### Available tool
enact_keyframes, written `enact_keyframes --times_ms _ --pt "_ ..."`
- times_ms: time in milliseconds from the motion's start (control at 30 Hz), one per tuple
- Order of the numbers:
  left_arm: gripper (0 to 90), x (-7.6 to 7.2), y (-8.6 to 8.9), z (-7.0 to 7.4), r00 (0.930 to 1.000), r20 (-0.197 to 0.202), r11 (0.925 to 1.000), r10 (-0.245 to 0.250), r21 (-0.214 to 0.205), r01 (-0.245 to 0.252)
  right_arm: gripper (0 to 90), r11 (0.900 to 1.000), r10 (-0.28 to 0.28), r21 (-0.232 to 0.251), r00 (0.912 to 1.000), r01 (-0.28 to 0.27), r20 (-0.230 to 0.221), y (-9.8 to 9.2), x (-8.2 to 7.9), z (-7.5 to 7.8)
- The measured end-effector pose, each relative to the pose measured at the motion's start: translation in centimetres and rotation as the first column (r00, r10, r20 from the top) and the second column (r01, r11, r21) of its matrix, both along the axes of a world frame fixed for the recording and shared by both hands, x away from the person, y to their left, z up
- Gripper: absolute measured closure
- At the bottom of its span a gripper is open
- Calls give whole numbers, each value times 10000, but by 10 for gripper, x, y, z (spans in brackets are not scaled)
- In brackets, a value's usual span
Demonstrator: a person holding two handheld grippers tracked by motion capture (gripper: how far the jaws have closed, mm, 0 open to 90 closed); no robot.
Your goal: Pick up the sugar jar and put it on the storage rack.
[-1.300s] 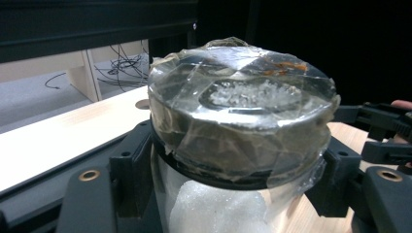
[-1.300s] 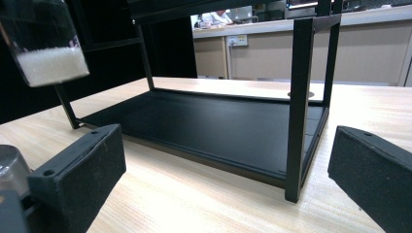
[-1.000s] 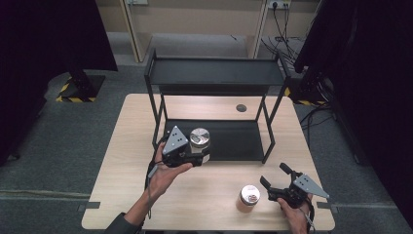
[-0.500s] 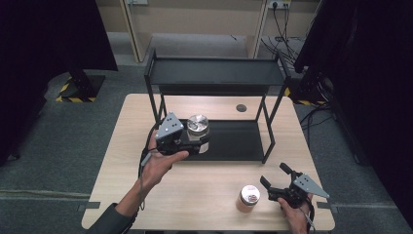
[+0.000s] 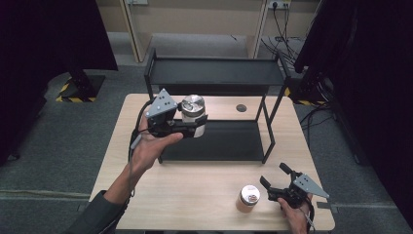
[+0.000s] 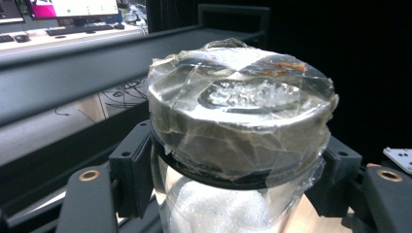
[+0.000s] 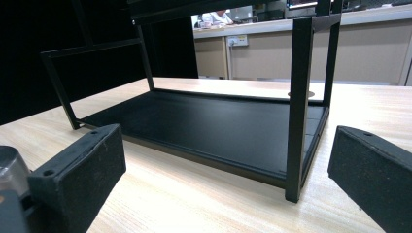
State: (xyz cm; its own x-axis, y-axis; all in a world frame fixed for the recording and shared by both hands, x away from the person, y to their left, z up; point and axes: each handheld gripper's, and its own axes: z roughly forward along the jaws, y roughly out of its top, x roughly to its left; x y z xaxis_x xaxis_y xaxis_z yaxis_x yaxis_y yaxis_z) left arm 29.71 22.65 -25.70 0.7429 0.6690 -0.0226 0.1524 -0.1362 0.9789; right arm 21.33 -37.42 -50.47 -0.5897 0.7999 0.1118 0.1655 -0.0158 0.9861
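Jar (image 5: 193, 113) with a metal lid is sitting pinched in my left gripper (image 5: 191, 126), held in the air above the left part of the black shelf rack (image 5: 214, 73), between its lower tray and its top shelf. In the left gripper view the two black pads (image 6: 130, 171) are pressing on the jar (image 6: 241, 131) just under its lid, one from each side; clear tape is wrapping the lid, and white grains are showing through the glass below. I am keeping the jar upright.

My right gripper (image 5: 276, 180) is resting low over the near right corner of the wooden table (image 5: 195, 195), its jaws standing spread with nothing between them. A second, smaller jar (image 5: 248, 197) is standing on the table just to the left of that gripper, apart from its jaws. In the right gripper view the pads (image 7: 77, 174) are framing the rack's lower tray (image 7: 214, 128).
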Motion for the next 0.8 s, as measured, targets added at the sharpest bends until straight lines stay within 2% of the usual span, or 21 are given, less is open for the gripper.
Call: enact_keyframes --times_ms 367,500,533,633,733,767,800 --pt "312 11 8 34 9997 -184 9999 157 -62 -158 4 10000 5 -6 10000 -5 -2 0 0 0" --pt "312 15 7 51 9993 -252 9996 264 -27 -264 4 10000 31 -9 10000 -31 -11 0 0 0" --pt "312 15 7 51 9993 -252 9996 264 -27 -264 4 10000 31 -9 10000 -31 -11 0 0 0" --pt "312 18 4 64 9986 -167 9986 507 138 -505 4 10000 31 -4 10000 -31 0 0 0 0" --pt "312 23 5 68 9989 15 9988 472 129 -472 4 10000 27 3 10000 -27 -10 0 0 0" --pt "312 22 4 72 9978 -214 9981 621 72 -620 4 10000 36 4 10000 -36 2 0 0 0" --pt "312 23 3 74 9973 -206 9975 702 65 -701 4 10000 42 6 10000 -42 6 0 0 0"
